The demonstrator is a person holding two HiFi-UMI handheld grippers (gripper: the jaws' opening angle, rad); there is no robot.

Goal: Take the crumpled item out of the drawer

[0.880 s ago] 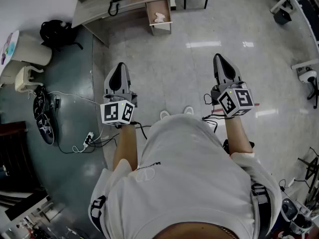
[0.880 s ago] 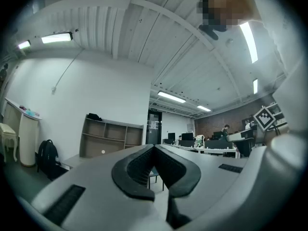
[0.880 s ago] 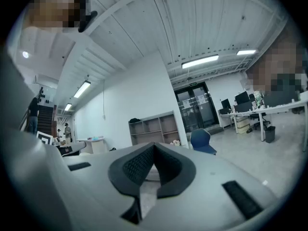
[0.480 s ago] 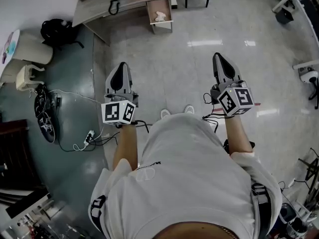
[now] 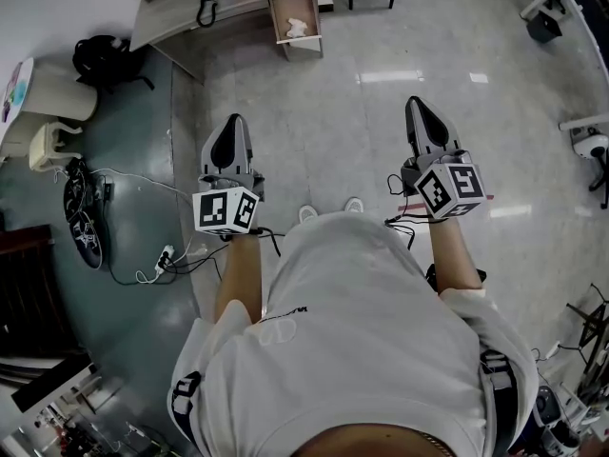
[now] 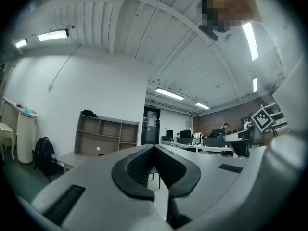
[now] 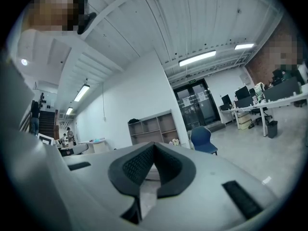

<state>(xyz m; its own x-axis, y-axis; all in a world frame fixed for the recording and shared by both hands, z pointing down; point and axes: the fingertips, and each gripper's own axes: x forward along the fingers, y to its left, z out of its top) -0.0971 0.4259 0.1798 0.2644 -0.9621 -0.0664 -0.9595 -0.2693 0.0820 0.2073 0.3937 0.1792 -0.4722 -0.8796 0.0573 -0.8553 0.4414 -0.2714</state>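
While left gripper (image 5: 231, 122) and right gripper (image 5: 417, 105) are closed, crumpled item (image 5: 298, 27) lies well ahead.

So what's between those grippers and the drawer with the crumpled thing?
Nothing: the head view shows only bare, shiny floor between the left gripper, the right gripper and the drawer holding the crumpled item.
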